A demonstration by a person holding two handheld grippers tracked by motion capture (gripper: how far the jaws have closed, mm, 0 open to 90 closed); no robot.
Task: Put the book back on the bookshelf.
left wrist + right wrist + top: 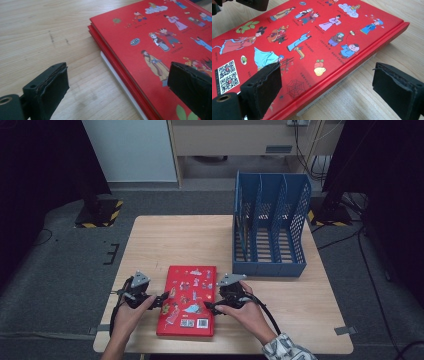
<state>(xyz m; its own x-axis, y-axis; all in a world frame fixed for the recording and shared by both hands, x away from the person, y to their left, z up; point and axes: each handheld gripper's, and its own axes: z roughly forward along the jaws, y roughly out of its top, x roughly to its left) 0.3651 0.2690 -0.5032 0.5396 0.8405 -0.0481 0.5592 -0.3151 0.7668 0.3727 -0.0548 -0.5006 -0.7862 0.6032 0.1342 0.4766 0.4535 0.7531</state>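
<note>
A red hardcover book (189,300) with cartoon figures lies flat on the wooden table (200,240), near the front edge. My left gripper (161,300) is at the book's left edge and open. In the left gripper view, one jaw is over the bare wood and the other over the book's cover (155,37), with the left gripper (118,75) straddling that edge. My right gripper (210,308) is open at the book's right edge. There the right gripper (324,75) straddles the book (312,32), one jaw over the cover and one over the table.
A blue perforated file rack (270,227) with three upright slots stands at the table's back right. A black jaw of the left gripper (253,3) shows at the top left of the right gripper view. Bare wood lies behind the book.
</note>
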